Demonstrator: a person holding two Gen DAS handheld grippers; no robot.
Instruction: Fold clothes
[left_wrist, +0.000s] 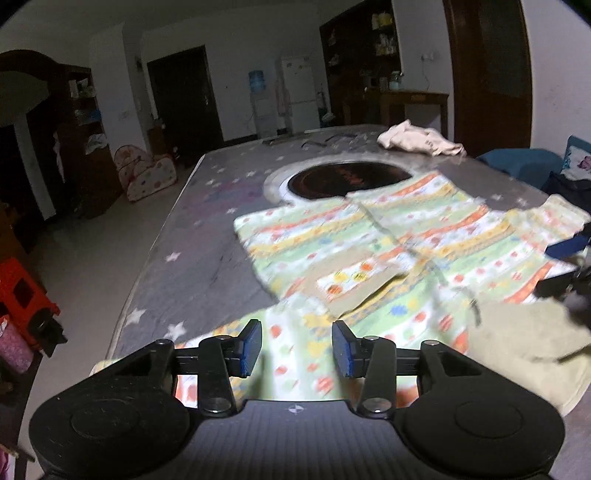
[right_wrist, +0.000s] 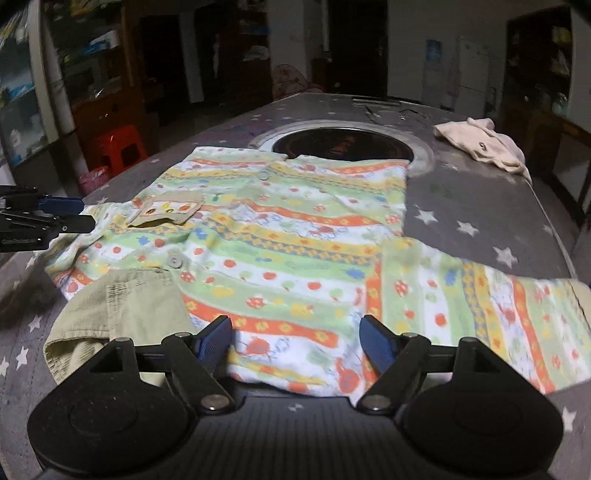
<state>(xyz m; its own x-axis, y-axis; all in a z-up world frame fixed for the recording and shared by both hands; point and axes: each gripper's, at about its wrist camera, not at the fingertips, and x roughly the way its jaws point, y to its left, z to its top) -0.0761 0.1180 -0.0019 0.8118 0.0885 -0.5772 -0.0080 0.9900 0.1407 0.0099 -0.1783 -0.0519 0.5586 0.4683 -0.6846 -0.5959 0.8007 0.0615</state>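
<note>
— On the tabletop (right_wrist: 480, 206): shirt (right_wrist: 288, 229) spread flat, front up, sleeves out, ready for folding.
— Left tool (left_wrist: 297, 349), right tool (right_wrist: 295, 341): both spread, pinching nothing, hovering over sleeve and hem.

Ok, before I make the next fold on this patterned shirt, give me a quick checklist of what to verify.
1. Left hand-held gripper open, nothing pinched: ok.
2. Right hand-held gripper open, nothing pinched: ok.
3. Patterned shirt spread flat on the table: mostly ok; chest pocket flap looks lifted.
4. Right-side sleeve laid out straight: ok.
5. Left-side sleeve laid out: cannot tell, blurred.
6. Beige garment clear of the shirt: ok.
</note>
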